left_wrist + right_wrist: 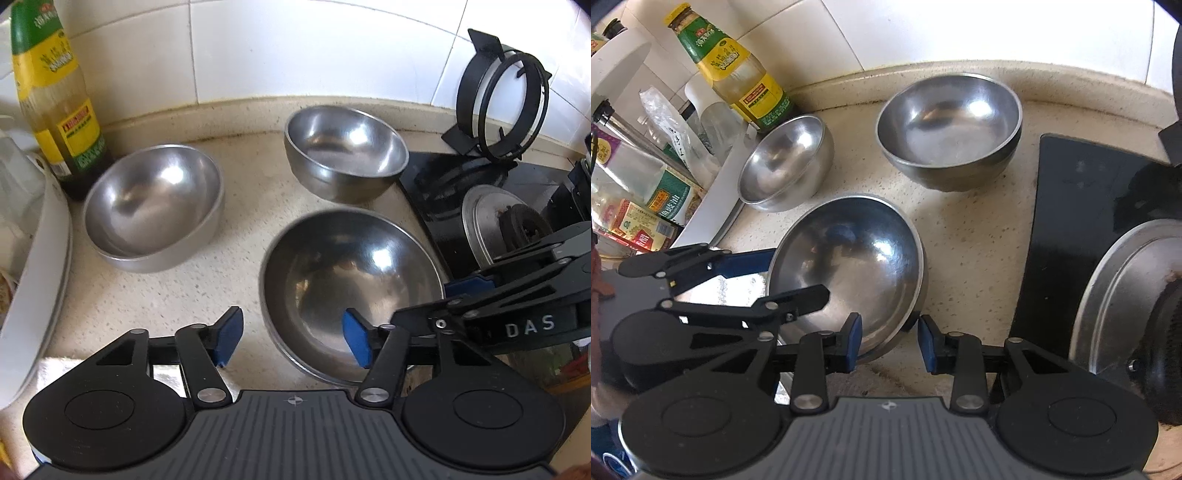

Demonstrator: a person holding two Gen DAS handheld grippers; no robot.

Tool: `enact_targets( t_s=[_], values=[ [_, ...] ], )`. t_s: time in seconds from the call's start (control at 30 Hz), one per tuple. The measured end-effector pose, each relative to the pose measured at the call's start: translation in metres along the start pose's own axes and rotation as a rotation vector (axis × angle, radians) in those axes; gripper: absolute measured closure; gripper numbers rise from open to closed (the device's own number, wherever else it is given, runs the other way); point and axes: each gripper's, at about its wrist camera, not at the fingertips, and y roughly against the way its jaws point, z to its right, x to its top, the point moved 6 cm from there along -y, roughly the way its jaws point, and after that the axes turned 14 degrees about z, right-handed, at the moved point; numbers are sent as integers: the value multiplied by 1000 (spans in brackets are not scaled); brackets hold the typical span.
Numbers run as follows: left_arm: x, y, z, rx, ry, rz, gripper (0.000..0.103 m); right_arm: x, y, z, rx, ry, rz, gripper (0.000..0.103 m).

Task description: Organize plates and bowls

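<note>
Three steel bowls stand on a speckled counter. The large near bowl point(351, 291) point(849, 266) lies between both grippers. My left gripper point(293, 338) is open, its jaws straddling the bowl's near left rim, one pad inside the bowl. My right gripper point(889, 343) is open, its jaws straddling the bowl's near right rim; it also shows in the left wrist view point(461, 288). The left gripper shows in the right wrist view point(783, 273). A smaller bowl point(155, 206) point(786, 162) sits far left. A deeper bowl point(345, 151) point(949, 129) sits at the back.
An oil bottle point(55, 99) point(735, 74) stands at the back left by the tiled wall. A white rack point(40, 280) with packets borders the left. A black glass hob point(1071, 229) with a burner ring point(502, 107) lies right. A white cloth point(738, 288) lies near.
</note>
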Motion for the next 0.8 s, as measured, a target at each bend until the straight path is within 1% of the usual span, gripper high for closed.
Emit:
enact_targets(
  t_s=[0.1, 0.17, 0.23, 0.37, 0.43, 0.53, 0.63, 0.8],
  values=[
    [1, 3, -6, 15, 4, 4, 32, 3, 6, 3, -16, 13, 10, 56],
    [1, 5, -10, 27, 7, 6, 31, 4, 8, 5, -29, 19, 15, 54],
    [1, 6, -15, 40, 13, 7, 31, 7, 12, 6, -40, 32, 17, 54],
    [2, 10, -29, 74, 38, 10, 27, 22, 21, -1, -39, 77, 54, 54],
    [5, 11, -37, 85, 58, 14, 22, 33, 20, -9, -31, 109, 72, 54],
    [10, 12, -48, 105, 94, 22, 22, 49, 12, -24, -24, 159, 82, 53],
    [18, 16, -56, 129, 110, 49, 20, 61, 2, -37, -8, 198, 89, 53],
    [35, 24, -66, 145, 141, 101, 18, 74, -18, -52, 10, 222, 81, 53]
  ],
)
